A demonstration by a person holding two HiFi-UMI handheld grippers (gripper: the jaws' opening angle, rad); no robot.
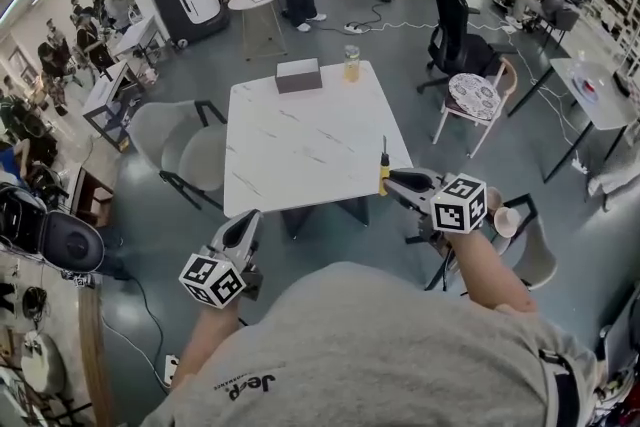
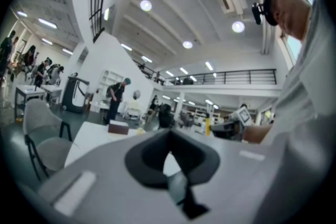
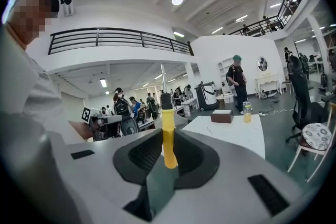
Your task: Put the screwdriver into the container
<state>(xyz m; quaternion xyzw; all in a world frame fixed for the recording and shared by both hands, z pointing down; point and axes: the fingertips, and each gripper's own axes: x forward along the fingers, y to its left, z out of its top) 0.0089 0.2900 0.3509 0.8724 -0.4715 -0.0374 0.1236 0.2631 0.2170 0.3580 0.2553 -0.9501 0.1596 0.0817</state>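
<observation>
Right gripper (image 1: 392,181): jaws closed on the handle of a yellow-handled screwdriver (image 3: 168,140), held upright just off the near right edge of a white, marble-patterned square table (image 1: 300,143); the screwdriver has a slim, smooth, bright yellow handle, a short black collar above it and a thin dark shaft pointing upward; the lower end of the handle sits between the dark ribbed pads, in contact on both sides; in the right gripper view the shaft runs up against a pale pillar and its tip is hard to make out; in the head view the tip is too small to tell its type. Left gripper (image 1: 246,223): jaws drawn together with nothing between them, held low at the near left corner of the table, well apart from the screwdriver; its view looks upward to ceiling lights and shows only a sliver of tabletop past the jaws. Brown rectangular container (image 1: 299,75): at the far edge of the table, pale on top; whether the top is open cannot be told at this range. Clear jar of yellow-amber contents (image 1: 352,63): just beside the container, to its right, apart from it. The person's grey-sleeved torso fills the bottom of the head view and cuts off both forearms.
</observation>
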